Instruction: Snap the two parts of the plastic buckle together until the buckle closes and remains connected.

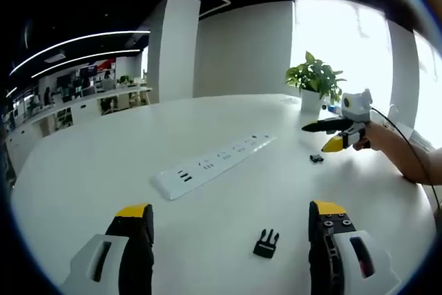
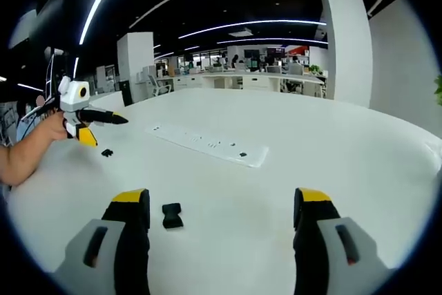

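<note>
A broad white tabletop [image 1: 83,177] carries a long white power strip [image 1: 213,166] lying flat near its middle. Two black buckle parts rest on it well apart: the pronged part [image 1: 266,244] and the socket part [image 2: 171,215]. A potted plant [image 1: 315,82] stands near the far edge.

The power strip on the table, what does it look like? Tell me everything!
The power strip is a long, flat white bar that looks like plastic. It lies flat on the white table, slanting across the middle. Dark socket holes sit in groups along its top. No cord can be made out. Nothing touches it but the table: both black buckle parts and both tongs are well apart from it. In the right gripper view it lies beyond the open tongs.
</note>
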